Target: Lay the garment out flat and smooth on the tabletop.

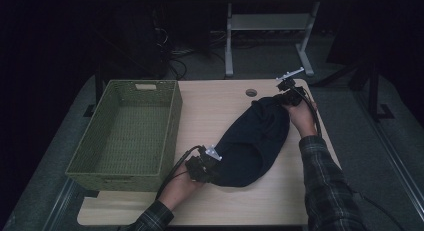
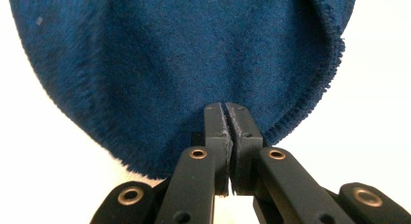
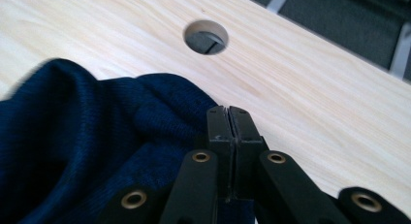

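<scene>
My left gripper [image 1: 212, 167] and right gripper [image 1: 280, 99] each pinch an end of the dark blue knit cloth [image 1: 252, 141], stretched across the table's [image 1: 210, 111] right half beside a green basket [image 1: 127, 133].

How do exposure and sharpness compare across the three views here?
High view: dim, surroundings nearly black, blue cloth reads almost black. Left gripper view: table blown out white, cloth weave sharp. Right gripper view: evenly lit, cloth's left edge slightly blurred.

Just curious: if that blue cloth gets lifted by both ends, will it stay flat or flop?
Probably flop: the cloth already bunches into folds by the right gripper. It looks knitted and fuzzy, so likely grippy, not slippery. No risk of rolling.
</scene>
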The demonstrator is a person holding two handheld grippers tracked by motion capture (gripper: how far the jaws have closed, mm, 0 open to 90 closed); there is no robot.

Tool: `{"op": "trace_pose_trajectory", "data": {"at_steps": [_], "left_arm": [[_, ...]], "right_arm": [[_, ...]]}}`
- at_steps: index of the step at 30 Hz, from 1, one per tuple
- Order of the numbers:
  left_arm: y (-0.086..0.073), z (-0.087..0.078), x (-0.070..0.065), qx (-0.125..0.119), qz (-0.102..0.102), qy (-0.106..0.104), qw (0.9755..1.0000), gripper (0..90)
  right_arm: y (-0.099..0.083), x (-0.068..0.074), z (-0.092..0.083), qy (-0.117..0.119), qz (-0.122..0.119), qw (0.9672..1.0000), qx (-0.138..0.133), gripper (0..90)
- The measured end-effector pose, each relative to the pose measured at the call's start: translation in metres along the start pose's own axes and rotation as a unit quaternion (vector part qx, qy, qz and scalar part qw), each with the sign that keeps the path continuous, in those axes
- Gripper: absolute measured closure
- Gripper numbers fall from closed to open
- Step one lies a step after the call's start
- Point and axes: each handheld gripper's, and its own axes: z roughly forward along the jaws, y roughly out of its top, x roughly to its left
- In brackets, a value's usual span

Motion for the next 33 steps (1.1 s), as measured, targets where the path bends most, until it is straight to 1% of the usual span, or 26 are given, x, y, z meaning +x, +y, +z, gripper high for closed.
{"op": "trace_pose_trajectory", "data": {"at_steps": [3,4,5,6,7,8,10,11,12,13,15,16,18,20,22,24,25,26,27,28,30,33], "left_arm": [[0.0,0.0,0.001,0.0,0.002,-0.001,1.0,87.9],[0.0,0.0,0.001,0.0,0.002,-0.003,1.0,87.9],[0.0,0.0,0.001,0.0,0.002,-0.003,1.0,87.9],[0.0,0.0,0.001,0.0,0.002,-0.003,1.0,87.9],[0.0,0.0,0.001,-0.004,-0.003,-0.004,1.0,87.9],[0.0,0.0,0.001,-0.003,-0.003,-0.004,1.0,87.9],[0.0,0.001,0.001,-0.003,-0.003,-0.003,1.0,87.9],[0.0,0.001,0.0,-0.004,-0.003,-0.003,1.0,87.9],[0.0,0.001,0.0,-0.003,-0.003,-0.003,1.0,87.9],[0.0,0.001,0.0,-0.003,-0.003,-0.002,1.0,87.8],[0.0,0.001,0.0,-0.003,-0.004,-0.003,1.0,87.9],[0.0,0.001,0.0,-0.003,-0.004,-0.003,1.0,87.8],[0.0,0.0,0.001,-0.002,-0.003,-0.004,1.0,87.9],[0.0,0.0,0.002,0.002,0.001,-0.005,1.0,87.9],[0.0,0.0,0.002,0.001,-0.002,-0.007,1.0,87.8],[0.0,0.0,0.002,0.001,-0.003,-0.006,1.0,87.8],[0.0,0.0,0.002,0.001,-0.003,-0.006,1.0,87.8],[0.0,0.0,0.002,0.001,-0.003,-0.005,1.0,87.8],[0.0,0.0,0.002,0.003,0.0,-0.004,1.0,87.8],[0.0,0.0,0.002,0.003,0.0,-0.004,1.0,87.8],[0.0,0.0,0.002,0.001,0.0,-0.004,1.0,87.8],[0.0,0.0,0.003,0.0,-0.001,-0.005,1.0,87.8]], "right_arm": [[0.0,-0.004,0.014,-0.001,0.011,0.9998,0.013,88.9],[-0.001,-0.004,0.017,0.001,0.016,0.9998,0.014,88.9],[-0.001,-0.003,0.022,0.007,0.02,0.9997,0.015,88.8],[-0.001,-0.002,0.025,0.008,0.02,0.9997,0.015,88.8],[-0.002,0.001,0.028,0.011,0.024,0.9995,0.017,88.6],[-0.002,0.002,0.03,0.013,0.022,0.9996,0.016,88.2],[-0.002,0.004,0.032,0.026,0.022,0.9994,0.008,81.9],[-0.002,0.004,0.031,0.026,0.026,0.9993,0.003,75.7],[-0.002,0.004,0.029,0.027,0.027,0.9993,-0.002,72.4],[-0.002,0.004,0.025,0.037,0.033,0.9987,-0.008,69.3],[-0.001,0.004,0.019,0.043,0.033,0.9984,-0.015,68.0],[0.0,0.004,0.014,0.049,0.034,0.9981,-0.017,65.4],[0.0,0.007,0.005,0.053,0.032,0.9977,-0.027,65.4],[-0.003,0.012,-0.005,0.052,0.027,0.9975,-0.04,65.2],[-0.007,0.016,-0.012,0.055,0.023,0.9975,-0.037,63.5],[-0.013,0.021,-0.02,0.054,0.019,0.9973,-0.045,64.5],[-0.015,0.022,-0.023,0.058,0.021,0.9973,-0.039,64.7],[-0.018,0.023,-0.027,0.063,0.024,0.9967,-0.045,67.7],[-0.022,0.025,-0.032,0.066,0.025,0.9961,-0.053,73.2],[-0.026,0.026,-0.036,0.069,0.025,0.9956,-0.058,75.8],[-0.032,0.028,-0.044,0.078,0.028,0.9946,-0.062,79.5],[-0.042,0.032,-0.055,0.081,0.021,0.9943,-0.066,85.6]]}}
